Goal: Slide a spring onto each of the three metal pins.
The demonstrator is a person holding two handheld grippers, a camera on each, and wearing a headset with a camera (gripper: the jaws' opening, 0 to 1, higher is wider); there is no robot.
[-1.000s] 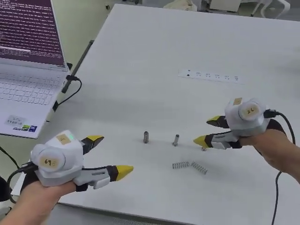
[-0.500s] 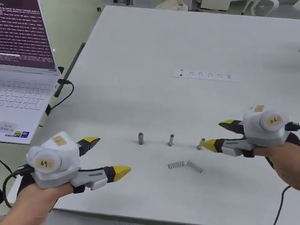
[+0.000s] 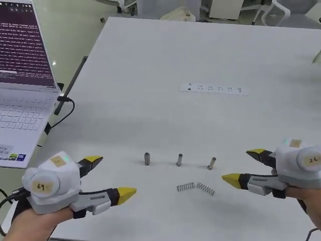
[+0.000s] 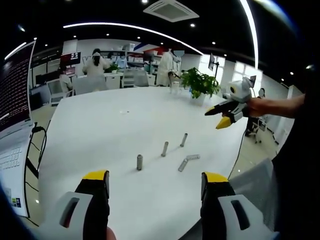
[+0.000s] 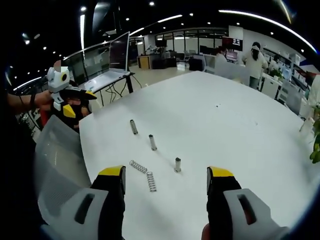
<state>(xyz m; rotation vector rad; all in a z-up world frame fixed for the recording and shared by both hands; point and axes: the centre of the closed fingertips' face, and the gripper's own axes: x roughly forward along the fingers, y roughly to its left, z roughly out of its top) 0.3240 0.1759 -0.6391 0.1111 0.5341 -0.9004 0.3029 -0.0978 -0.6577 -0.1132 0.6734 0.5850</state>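
Three short metal pins stand in a row on the white table: the left pin [image 3: 147,158] [image 4: 139,161] [image 5: 133,126] looks ribbed, as if a spring sits on it, while the middle pin [image 3: 179,159] [image 4: 164,148] [image 5: 152,142] and the right pin [image 3: 212,163] [image 4: 184,139] [image 5: 177,164] look bare. Two loose springs [image 3: 185,187] [image 3: 205,188] lie end to end just in front of them. My left gripper [image 3: 110,175] [image 4: 155,177] hovers open at the near left. Right of the pins, my right gripper [image 3: 244,165] [image 5: 167,172] is open and holds nothing.
An open laptop [image 3: 20,100] sits off the table's left side with a black cable [image 3: 62,103] beside it. A white power strip [image 3: 214,89] lies farther back on the table [image 3: 150,60]. The table's near edge runs just below both grippers.
My right gripper has drawn back to the right and nearer to me, away from the right pin. The left gripper has barely moved. The head camera has shifted.
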